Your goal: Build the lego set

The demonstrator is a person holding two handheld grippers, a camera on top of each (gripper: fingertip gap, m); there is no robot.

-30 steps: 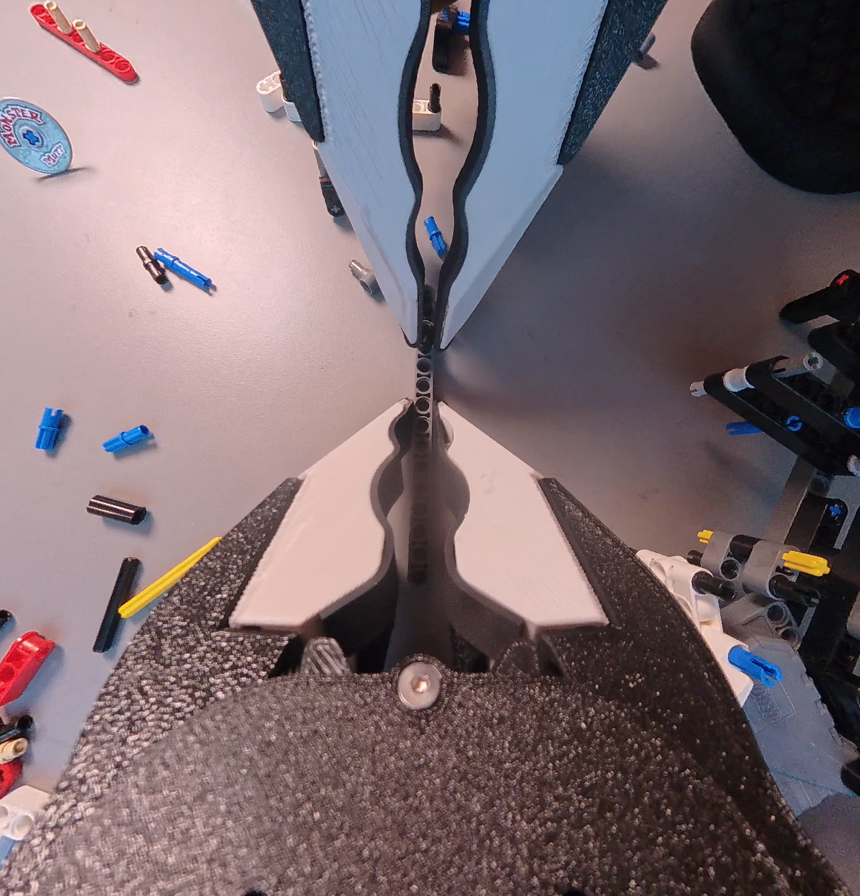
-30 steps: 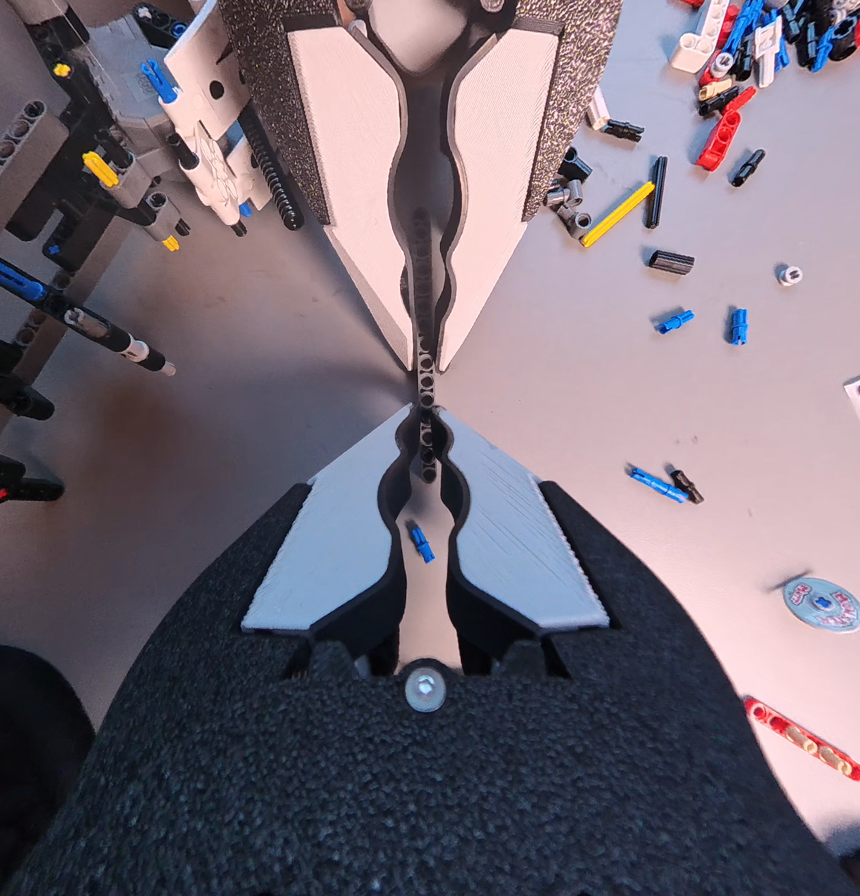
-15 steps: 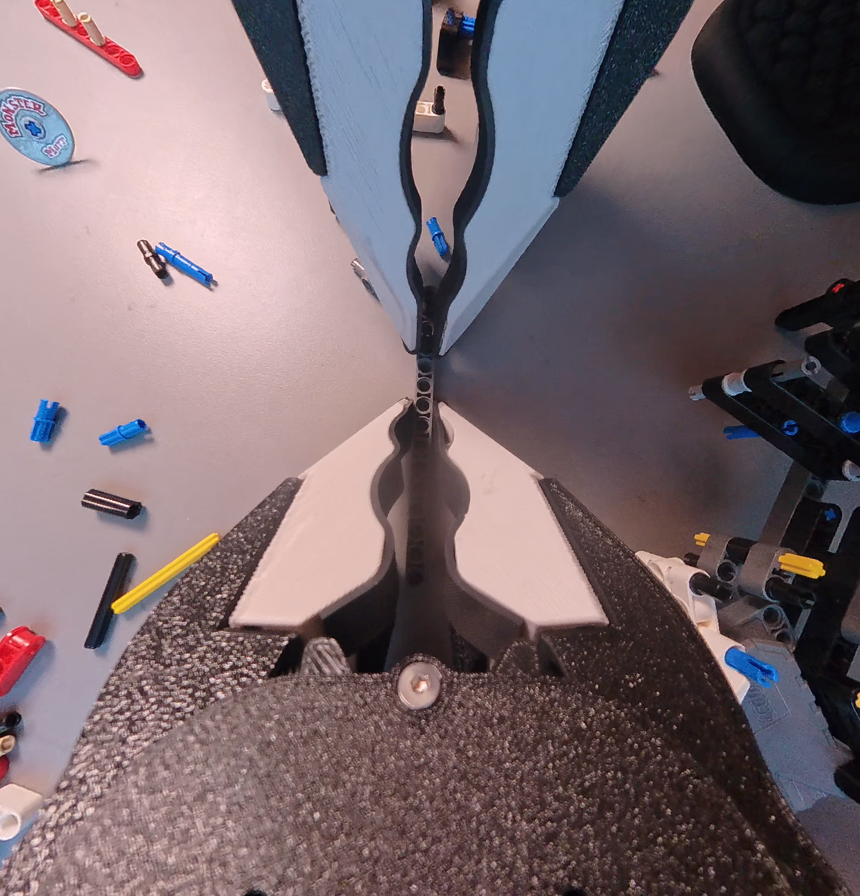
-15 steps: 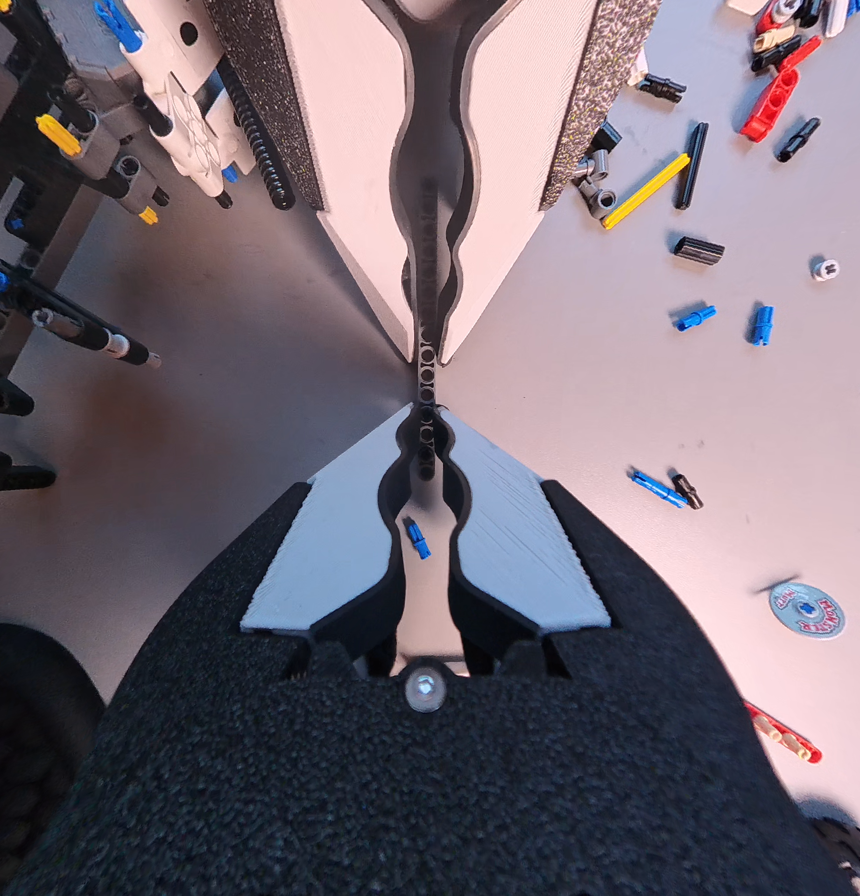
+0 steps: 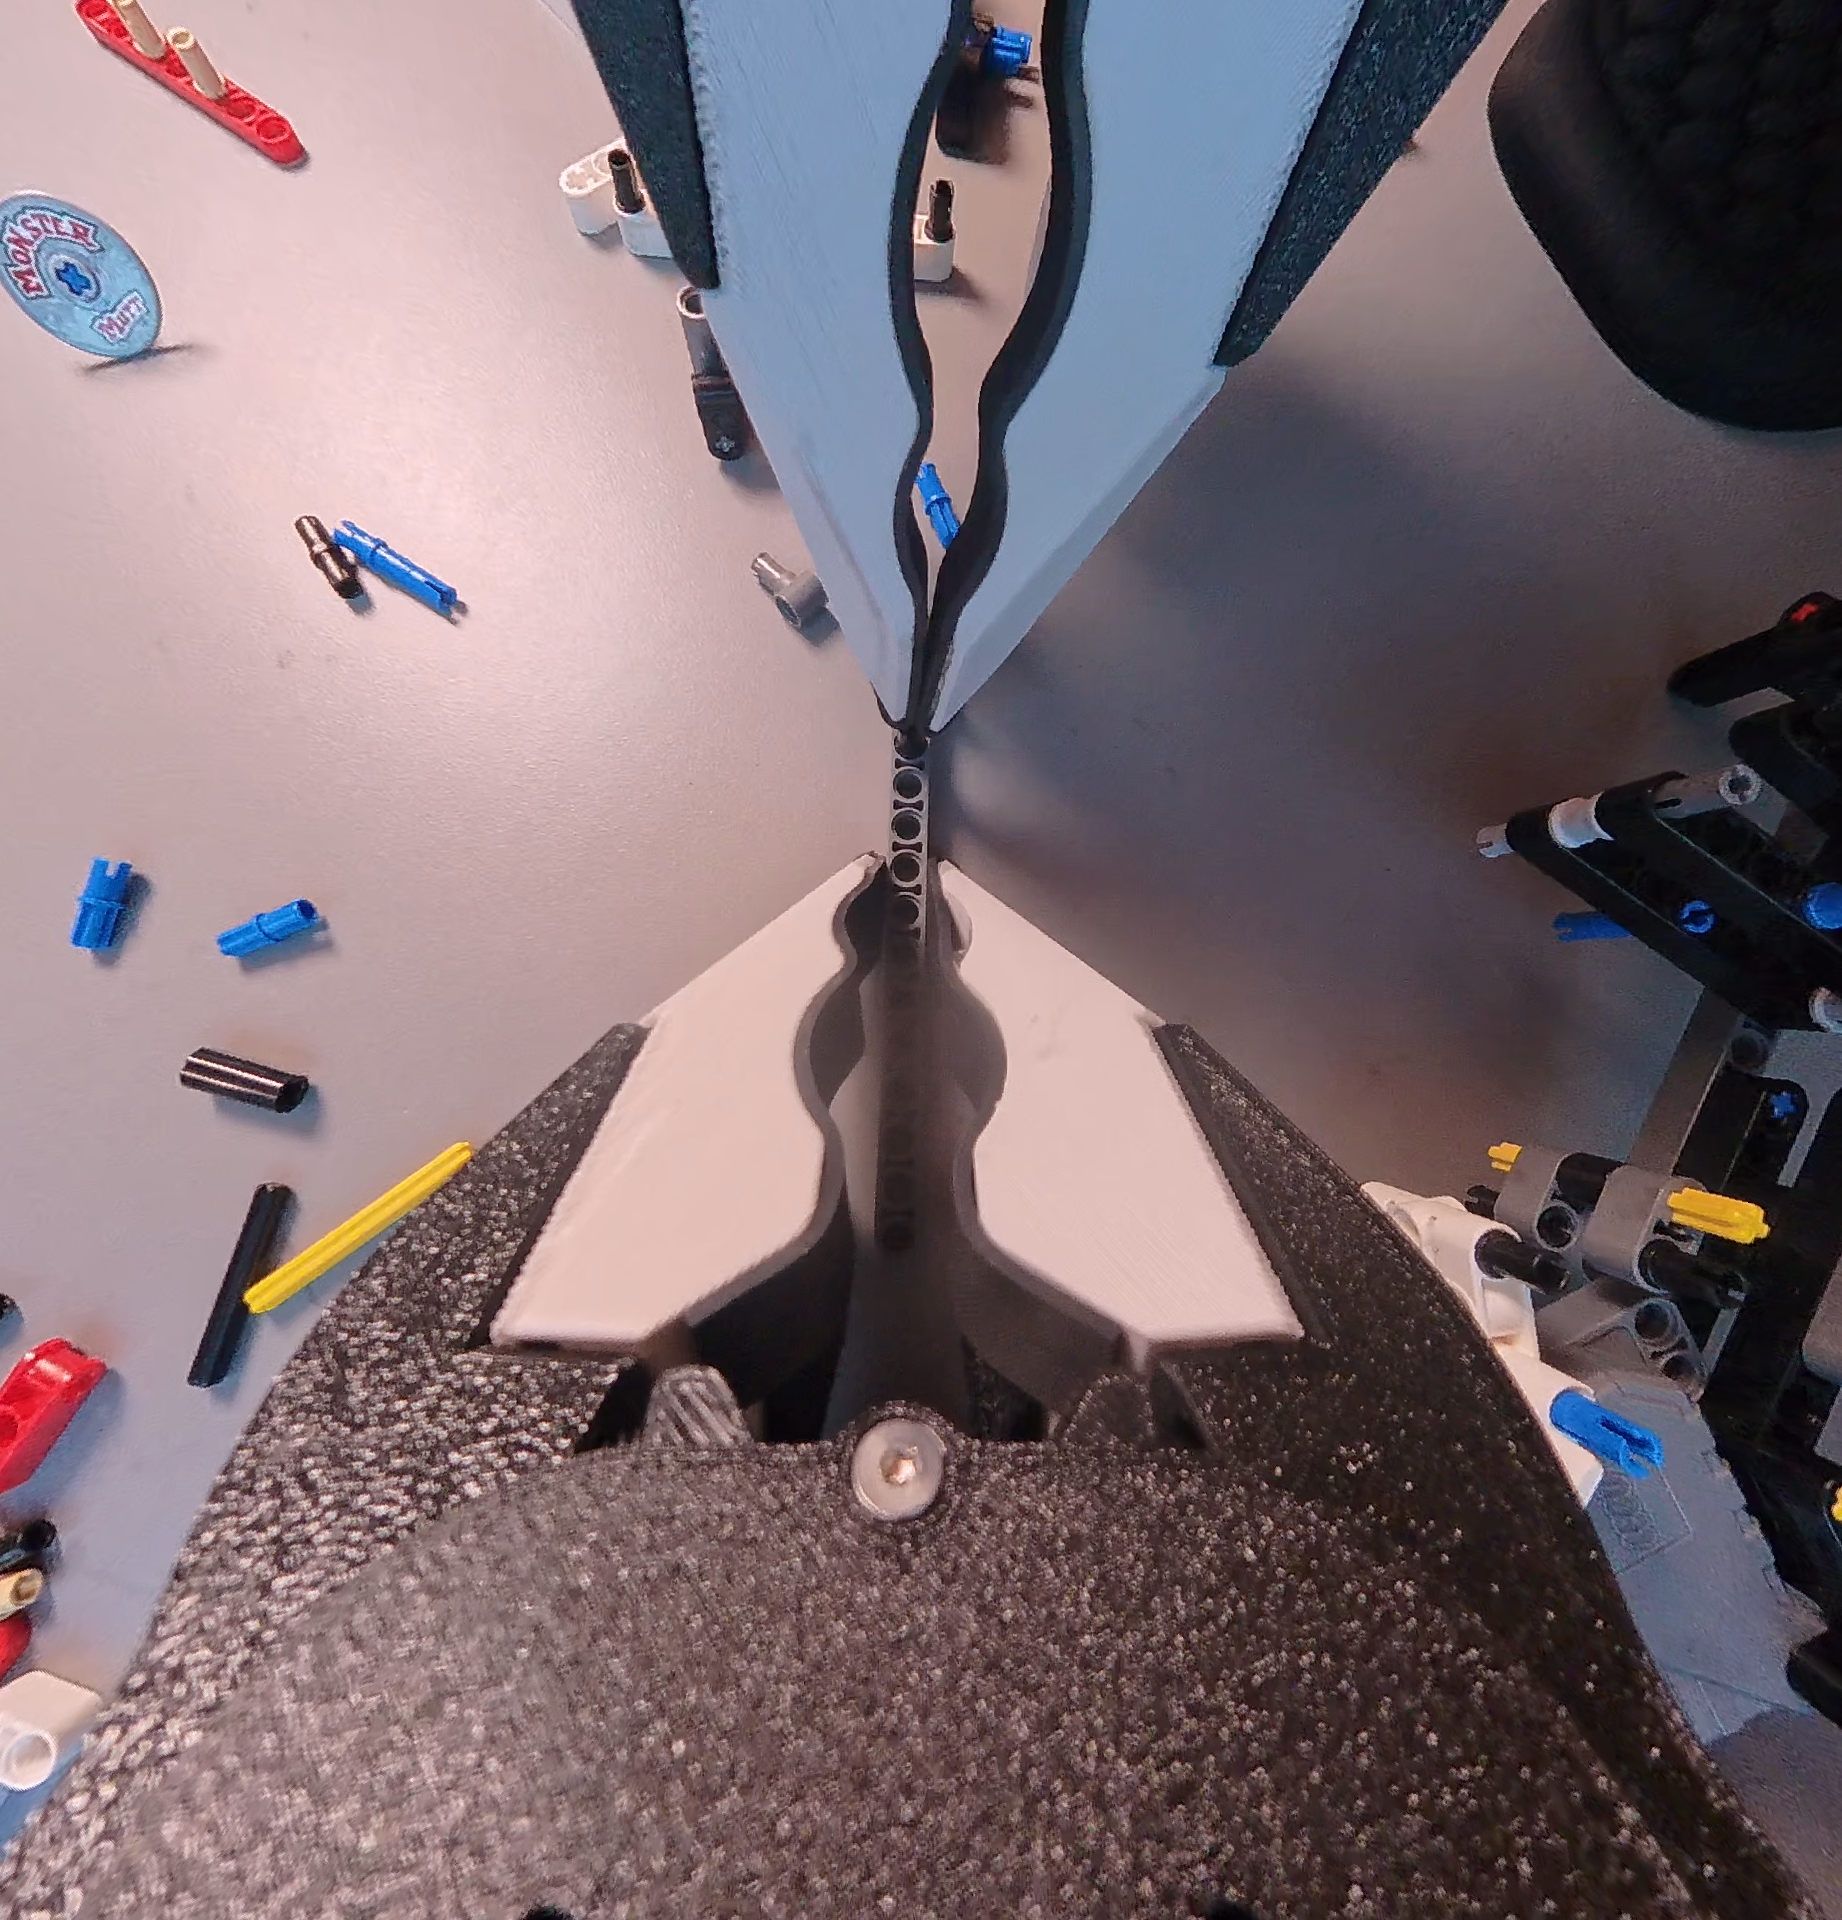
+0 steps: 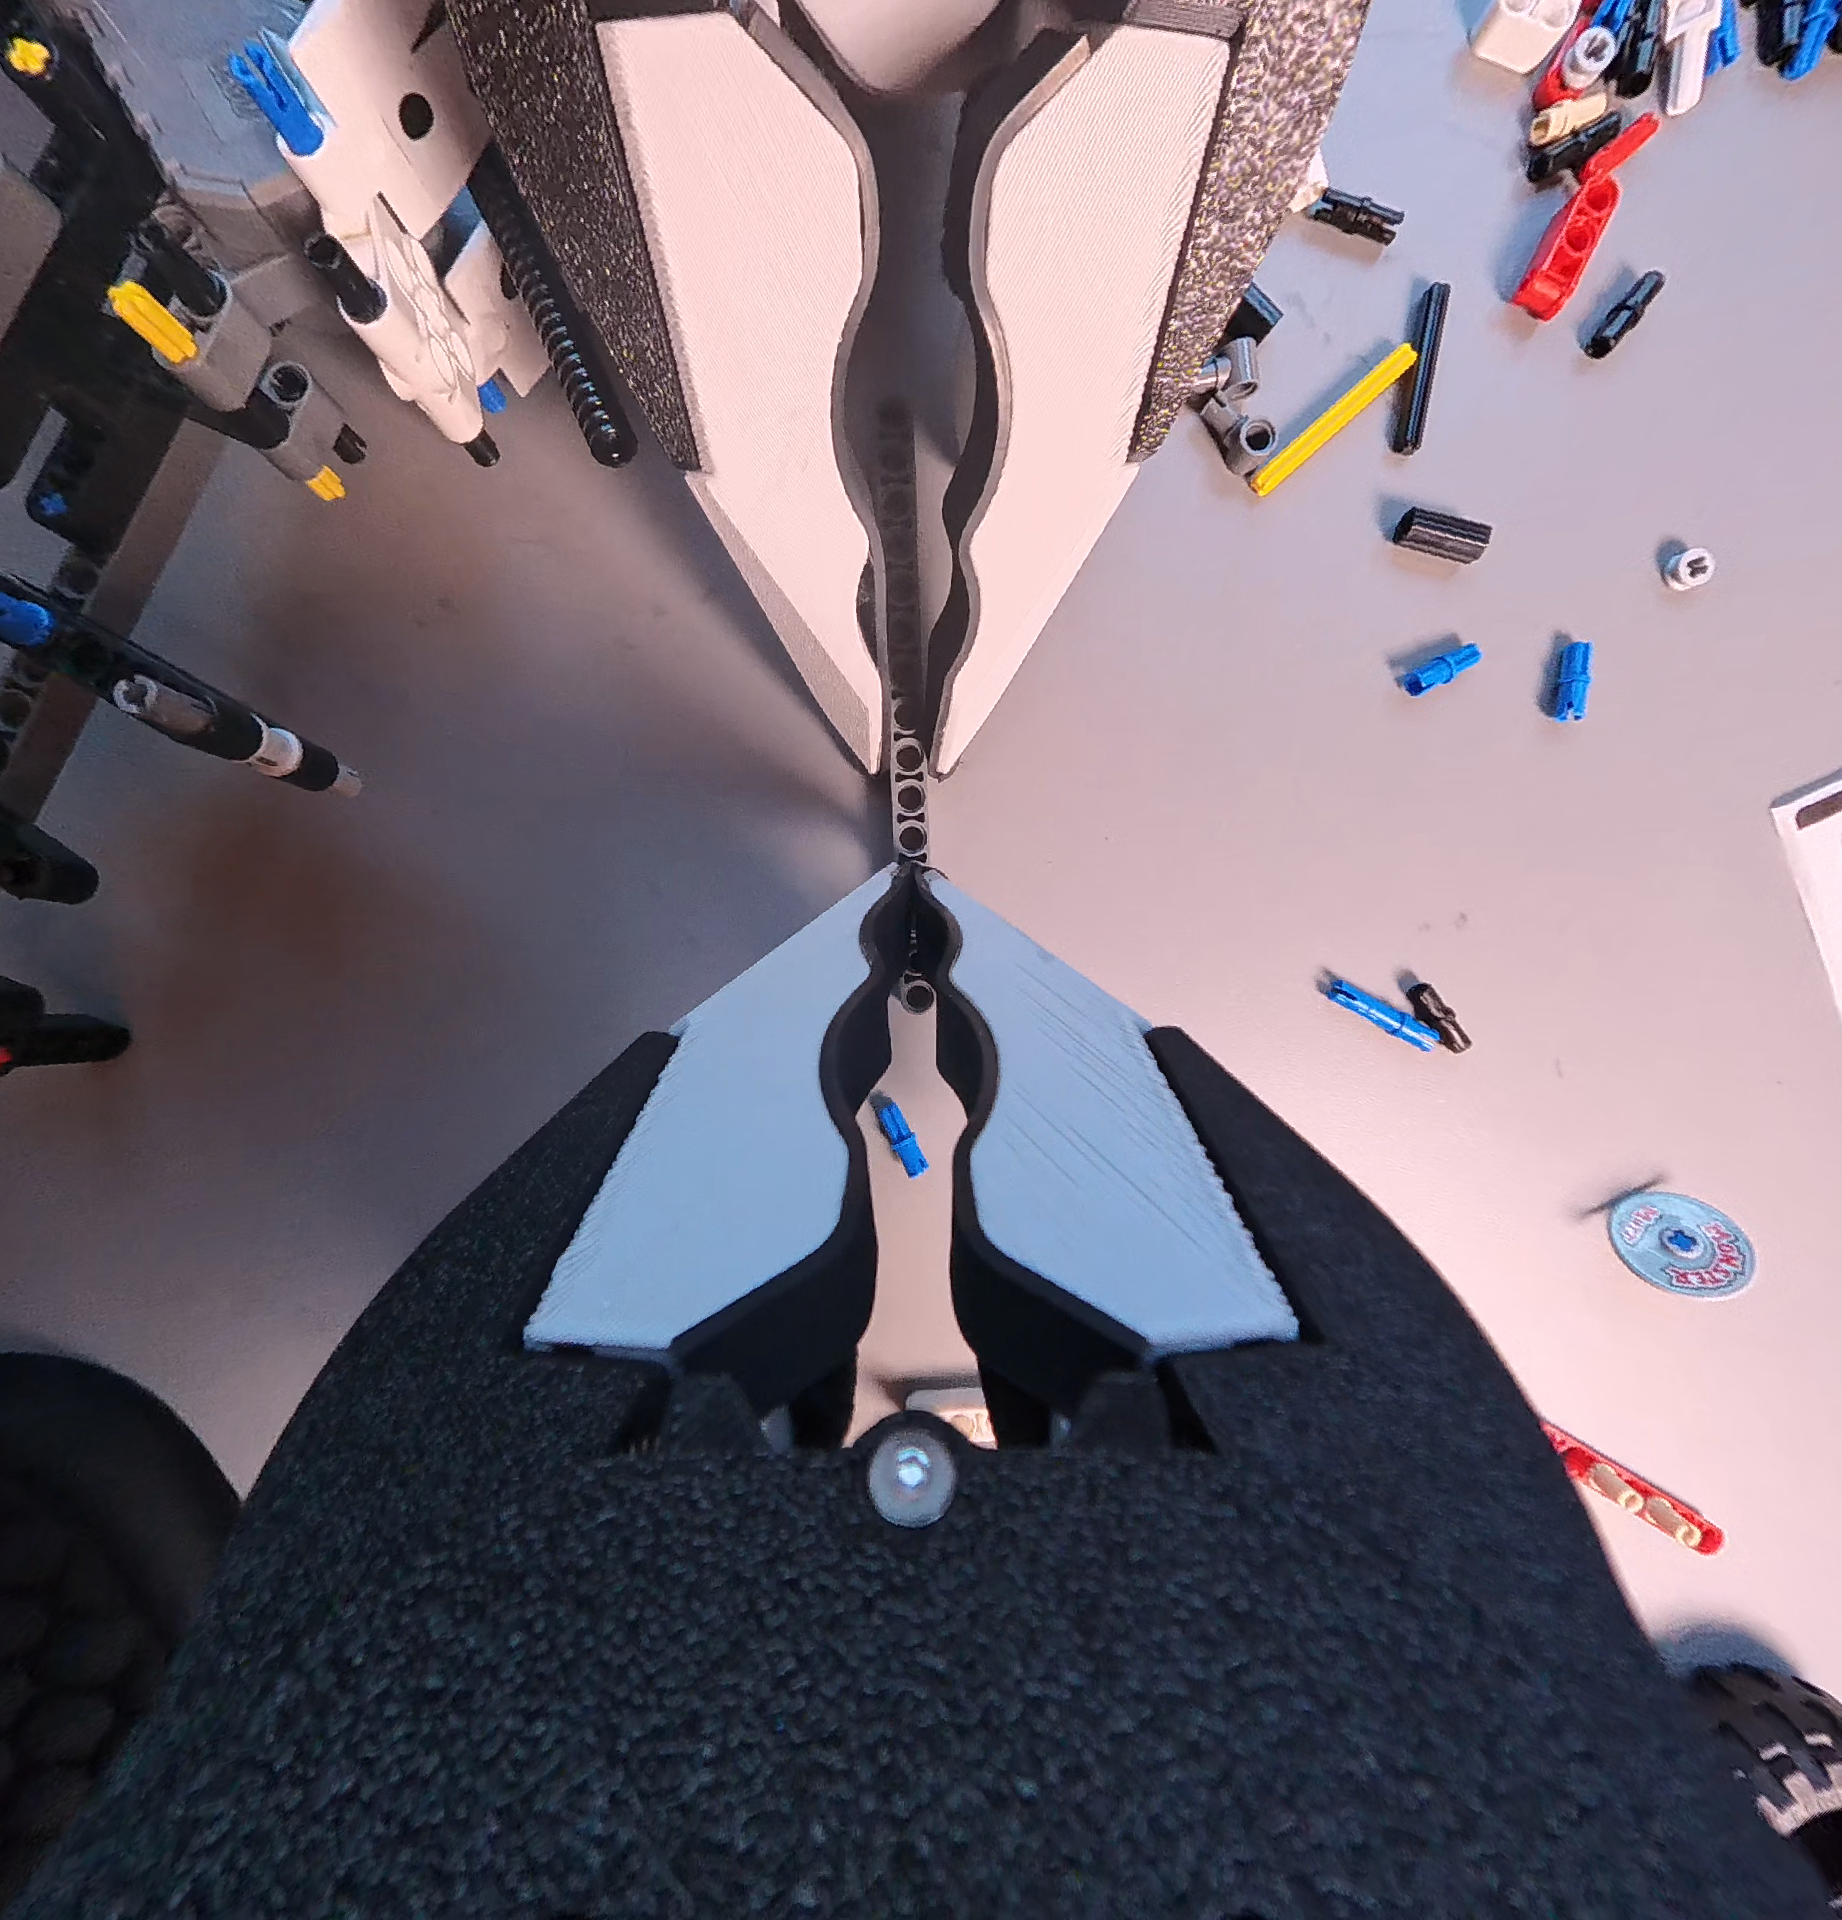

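A long black beam with holes point(image 5: 912, 805) hangs above the grey table, held end to end between both grippers. My left gripper point(image 5: 912, 878) is shut on one end, and the beam runs back between its fingers. My right gripper point(image 6: 912, 873) is shut on the other end, its tips pinched tight. The two grippers point at each other, and only a few holes of the beam point(image 6: 909, 810) show between their tips. In the left wrist view the right gripper point(image 5: 912, 722) comes down from the top. In the right wrist view the left gripper point(image 6: 906, 764) does the same.
The partly built black and grey model point(image 5: 1675, 904) stands to the left gripper's right, also seen in the right wrist view point(image 6: 169, 312). A black tyre point(image 5: 1706, 187) lies beyond it. Blue pins point(image 5: 268, 927), a yellow axle point(image 5: 356, 1226), a red beam point(image 5: 190, 78) and a round disc point(image 5: 70, 275) are scattered on the other side. The yellow axle point(image 5: 356, 1226) is about 11 cm from my left fingertips. It is also in sight in the right wrist view point(image 6: 1339, 416).
The right gripper's tips have pinched closer on the beam's end. Both grippers shifted slightly together over the table, and the beam stays held between them.
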